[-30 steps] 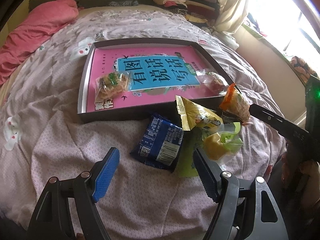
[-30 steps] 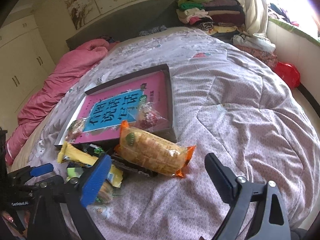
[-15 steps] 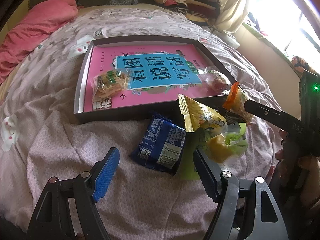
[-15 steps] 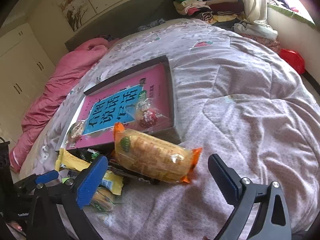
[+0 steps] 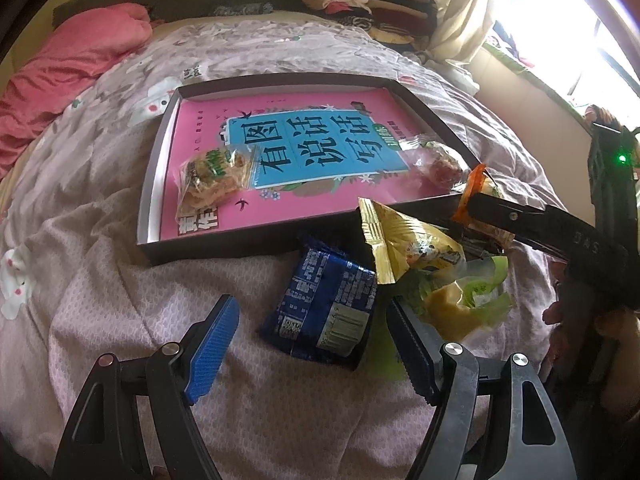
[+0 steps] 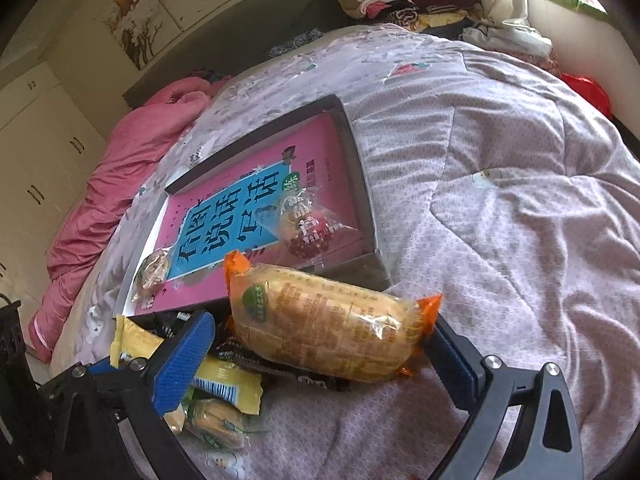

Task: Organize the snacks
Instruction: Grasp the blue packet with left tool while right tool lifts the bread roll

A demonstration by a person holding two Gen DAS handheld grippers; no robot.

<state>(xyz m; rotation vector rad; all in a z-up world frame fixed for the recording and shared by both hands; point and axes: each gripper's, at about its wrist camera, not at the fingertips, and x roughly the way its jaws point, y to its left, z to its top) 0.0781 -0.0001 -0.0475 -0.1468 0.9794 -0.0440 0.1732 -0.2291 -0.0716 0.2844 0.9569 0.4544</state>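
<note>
The right tool (image 6: 320,354) has moved closer and now sits open around the orange cracker pack (image 6: 328,324), ready to grab. The left tool (image 5: 314,344) waits open near the blue snack bag (image 5: 326,312).

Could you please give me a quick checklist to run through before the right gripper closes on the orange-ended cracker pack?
1. Right gripper open wide enough: ok, both fingers stand apart.
2. Cracker pack sits between the fingers: ok, its orange ends reach toward each pad.
3. Nothing else caught in the grasp: not ok, a dark wrapper lies right under the pack and the yellow packet is beside the left finger.
4. Room in the tray: ok, only two snacks lie on the pink book inside it.
5. Left gripper out of the way: ok, open over the blue packet, apart from the cracker pack.
</note>
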